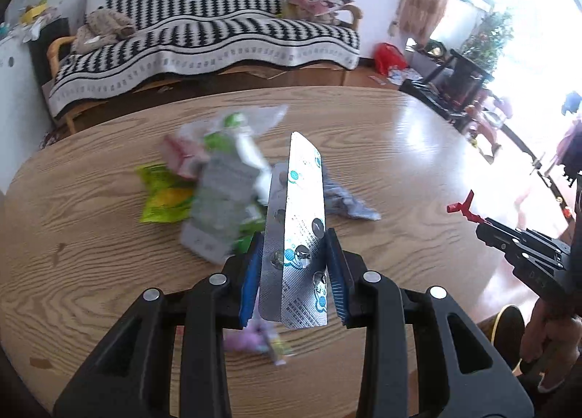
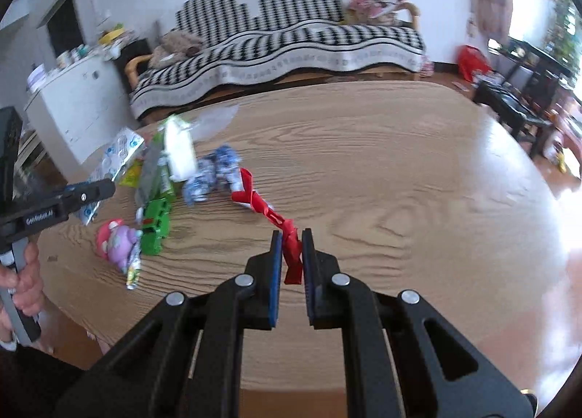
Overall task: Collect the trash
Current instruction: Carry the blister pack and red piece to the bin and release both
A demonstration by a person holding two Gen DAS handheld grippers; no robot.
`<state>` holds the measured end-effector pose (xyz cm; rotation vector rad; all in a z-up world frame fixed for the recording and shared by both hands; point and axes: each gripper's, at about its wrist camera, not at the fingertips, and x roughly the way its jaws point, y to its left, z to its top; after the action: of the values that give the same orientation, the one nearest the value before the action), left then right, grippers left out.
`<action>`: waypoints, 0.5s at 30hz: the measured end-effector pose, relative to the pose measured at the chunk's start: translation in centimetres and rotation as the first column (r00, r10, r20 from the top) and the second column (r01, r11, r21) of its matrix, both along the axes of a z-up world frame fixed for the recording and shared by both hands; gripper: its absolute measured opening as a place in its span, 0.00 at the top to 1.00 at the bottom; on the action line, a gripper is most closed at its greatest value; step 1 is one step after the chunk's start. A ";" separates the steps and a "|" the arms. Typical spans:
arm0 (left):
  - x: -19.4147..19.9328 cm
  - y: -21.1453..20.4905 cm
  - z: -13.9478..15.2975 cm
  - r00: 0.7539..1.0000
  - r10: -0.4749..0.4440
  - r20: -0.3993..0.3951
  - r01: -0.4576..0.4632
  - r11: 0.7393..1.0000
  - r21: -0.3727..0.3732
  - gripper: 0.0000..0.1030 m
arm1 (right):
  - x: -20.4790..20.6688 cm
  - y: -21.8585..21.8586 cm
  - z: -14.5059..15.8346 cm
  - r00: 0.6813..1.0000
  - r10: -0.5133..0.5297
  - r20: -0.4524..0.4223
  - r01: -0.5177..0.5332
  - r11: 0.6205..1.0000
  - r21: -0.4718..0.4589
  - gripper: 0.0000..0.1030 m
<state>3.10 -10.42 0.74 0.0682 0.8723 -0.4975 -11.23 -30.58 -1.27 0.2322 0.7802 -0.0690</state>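
Note:
My left gripper point(image 1: 294, 247) is shut on a silver foil blister pack point(image 1: 300, 232) with blue marks, held upright above the wooden table point(image 1: 400, 148). The pack point(image 2: 116, 159) also shows at the left of the right wrist view. My right gripper point(image 2: 291, 243) is shut on a twisted red wrapper point(image 2: 280, 225), whose far end point(image 1: 462, 207) shows in the left wrist view. On the table lies a heap of trash: a green-yellow packet point(image 1: 163, 199), a grey box point(image 1: 222, 199), a blue-white wrapper point(image 2: 214, 174), a green carton point(image 2: 156, 225) and a pink-purple packet point(image 2: 118, 243).
A sofa under a black-and-white cover point(image 1: 203, 36) stands behind the table. A white cabinet point(image 2: 72, 108) is at the left. Dark low furniture point(image 1: 454, 83) and a red bag point(image 1: 389, 56) sit by the bright window. A hand point(image 2: 22, 283) holds the left gripper's handle.

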 end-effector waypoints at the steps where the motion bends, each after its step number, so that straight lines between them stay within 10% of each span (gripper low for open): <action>1: -0.3 -1.1 0.2 1.000 -0.016 0.000 0.016 1.000 -0.010 0.68 | -1.0 -1.0 0.3 1.000 -0.030 0.006 0.030 1.000 -0.003 0.89; 15: -11.5 -22.4 -0.3 0.934 -0.354 -0.050 0.350 0.934 -0.076 0.68 | -21.5 -18.8 0.0 0.897 -0.441 -0.036 0.441 0.898 -0.018 0.89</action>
<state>-8.36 -32.79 0.46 0.1517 0.9085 -0.8689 -32.68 -49.34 -1.29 0.3976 0.7539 -0.5094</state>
